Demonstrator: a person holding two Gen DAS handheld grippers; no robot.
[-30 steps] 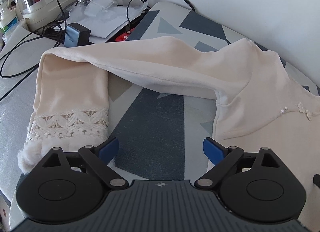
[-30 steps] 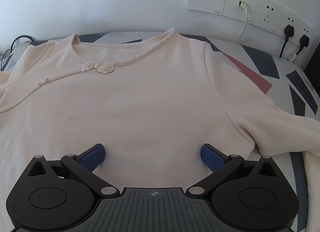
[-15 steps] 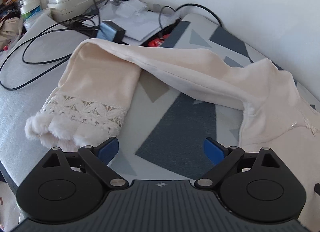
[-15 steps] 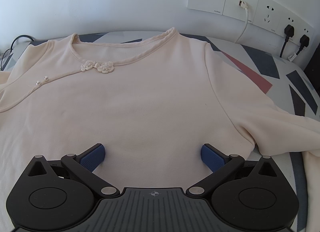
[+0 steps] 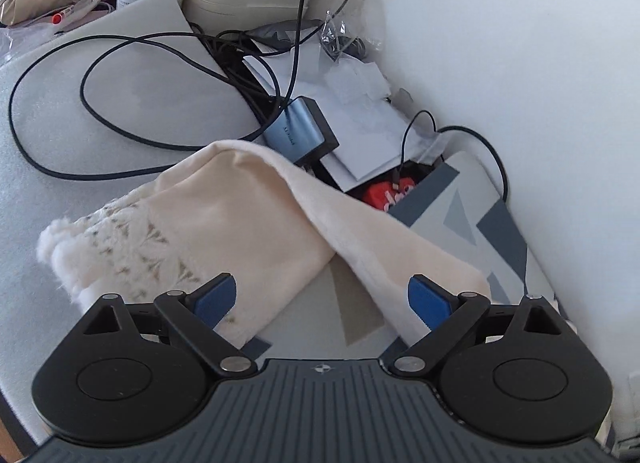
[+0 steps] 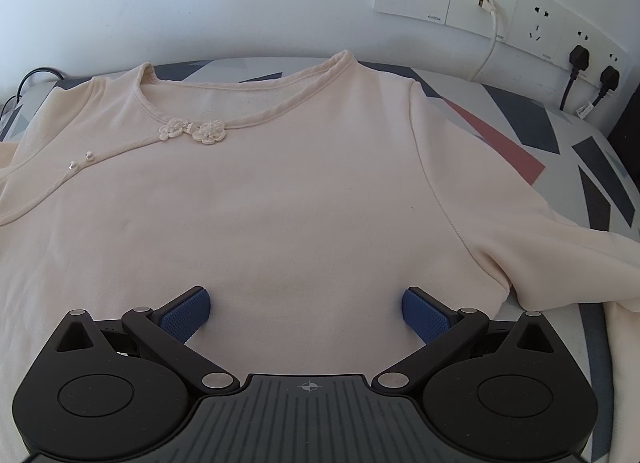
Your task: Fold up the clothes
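Right wrist view: I am looking down on a cream top (image 6: 304,215) lying flat, front side up, across a patterned cloth (image 6: 592,167) of grey, dark blue and red shapes. The top is filling nearly everything ahead of my right gripper (image 6: 305,309), whose blue fingers (image 6: 186,313) are standing wide apart, released, grasping nothing, with the chest fabric lying between and beneath them. Whether the pads are touching the fabric I cannot tell. Far ahead of the fingers the neckline is carrying two small flower knots (image 6: 194,130).

In the left wrist view, my left gripper (image 5: 322,299) is likewise spread open and empty. The top's sleeve (image 5: 248,223) is lying doubled back on itself just ahead of the fingers, its lace cuff (image 5: 116,247) ahead of and beside the left finger, the upper fold running down past the right finger. Beyond the sleeve are lying black cables (image 5: 132,75) and a blue charger (image 5: 298,131).
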